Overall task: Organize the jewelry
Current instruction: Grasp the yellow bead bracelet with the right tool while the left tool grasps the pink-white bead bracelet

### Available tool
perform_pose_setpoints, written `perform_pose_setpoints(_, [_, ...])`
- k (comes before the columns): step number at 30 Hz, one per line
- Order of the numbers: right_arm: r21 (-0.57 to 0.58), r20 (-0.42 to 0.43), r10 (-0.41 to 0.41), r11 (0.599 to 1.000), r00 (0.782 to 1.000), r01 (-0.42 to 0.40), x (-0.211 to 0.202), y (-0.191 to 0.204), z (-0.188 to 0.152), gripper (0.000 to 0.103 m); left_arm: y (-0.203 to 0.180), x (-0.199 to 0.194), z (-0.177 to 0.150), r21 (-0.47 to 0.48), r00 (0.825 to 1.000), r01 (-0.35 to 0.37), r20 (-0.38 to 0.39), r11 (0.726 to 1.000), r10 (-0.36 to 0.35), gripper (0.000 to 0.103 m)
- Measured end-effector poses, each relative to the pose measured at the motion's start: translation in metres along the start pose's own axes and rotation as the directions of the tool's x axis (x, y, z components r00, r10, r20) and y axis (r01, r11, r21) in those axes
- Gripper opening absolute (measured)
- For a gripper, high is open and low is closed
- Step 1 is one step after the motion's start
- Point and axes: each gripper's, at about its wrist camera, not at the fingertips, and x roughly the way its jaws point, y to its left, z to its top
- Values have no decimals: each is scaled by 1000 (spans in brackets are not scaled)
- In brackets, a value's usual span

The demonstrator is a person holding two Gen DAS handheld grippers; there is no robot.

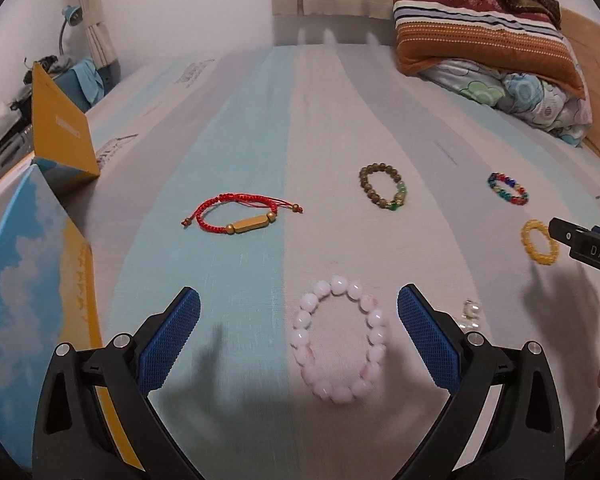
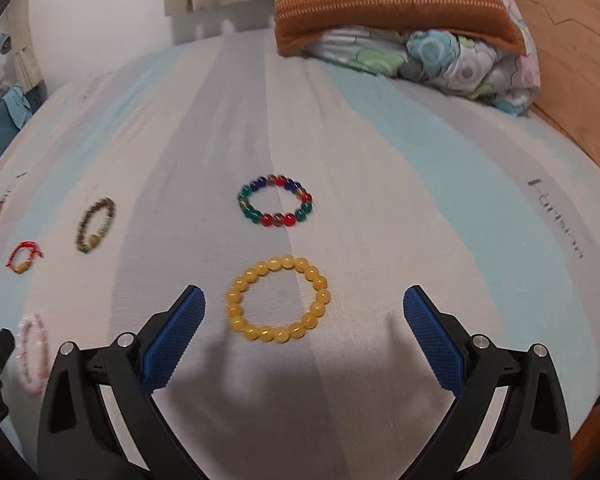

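Note:
Several bracelets lie on a striped bedsheet. My left gripper [image 1: 299, 320] is open, its blue pads on either side of a pink bead bracelet [image 1: 339, 338]. Beyond it lie a red cord bracelet with a gold bar [image 1: 242, 214], a brown and green bead bracelet [image 1: 383, 187] and a multicolour bead bracelet [image 1: 507, 189]. My right gripper [image 2: 304, 320] is open above a yellow bead bracelet [image 2: 278, 298]; the multicolour bracelet [image 2: 275, 200] lies just beyond. A small clear item [image 1: 471, 312] lies right of the pink bracelet.
An open box with a blue sky and yellow print [image 1: 32, 280] stands at the left, its lid [image 1: 60, 128] upright behind. Folded quilts and a striped pillow [image 1: 484, 40] sit at the far right by a wooden headboard [image 2: 572, 40].

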Motion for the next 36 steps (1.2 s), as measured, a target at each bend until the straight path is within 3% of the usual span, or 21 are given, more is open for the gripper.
perform_pose_setpoints(8, [29, 5, -30, 999, 1000, 30, 19, -9, -1, 86, 9, 22, -9, -6, 999, -33, 3, 999, 33, 95])
perform_pose_setpoints(12, [20, -19, -55, 998, 998, 55, 29, -10, -1, 75, 19, 36, -13, -46, 998, -6, -58, 999, 3, 87])
perform_pose_setpoints(17, [29, -53, -46, 998, 998, 48, 41, -12, -6, 68, 21, 40, -15, -44, 998, -5, -69, 999, 2, 87])
perform_pose_setpoints(20, [34, -47, -40, 999, 998, 42, 43, -11, -10, 64, 18, 41, -16, -33, 997, 3, -72, 999, -6, 81])
perform_pose_setpoints(29, [-8, -24, -41, 999, 999, 40, 41, -1, -13, 31, 8, 40, -17, 4, 997, 25, -74, 1000, -25, 49])
perform_pose_setpoints(32, [-21, -19, -39, 999, 999, 38, 40, 1, -13, 21, 5, 39, -17, 20, 996, 27, -81, 999, -26, 30])
perform_pose_setpoints(34, [-24, -16, -39, 999, 999, 38, 39, 2, -13, 12, 4, 38, -17, 28, 996, 25, -86, 999, -23, 9])
perform_pose_setpoints(36, [-14, -13, -23, 1000, 1000, 23, 37, 2, -13, 9, 4, 38, -17, 27, 996, 27, -88, 999, -24, 10])
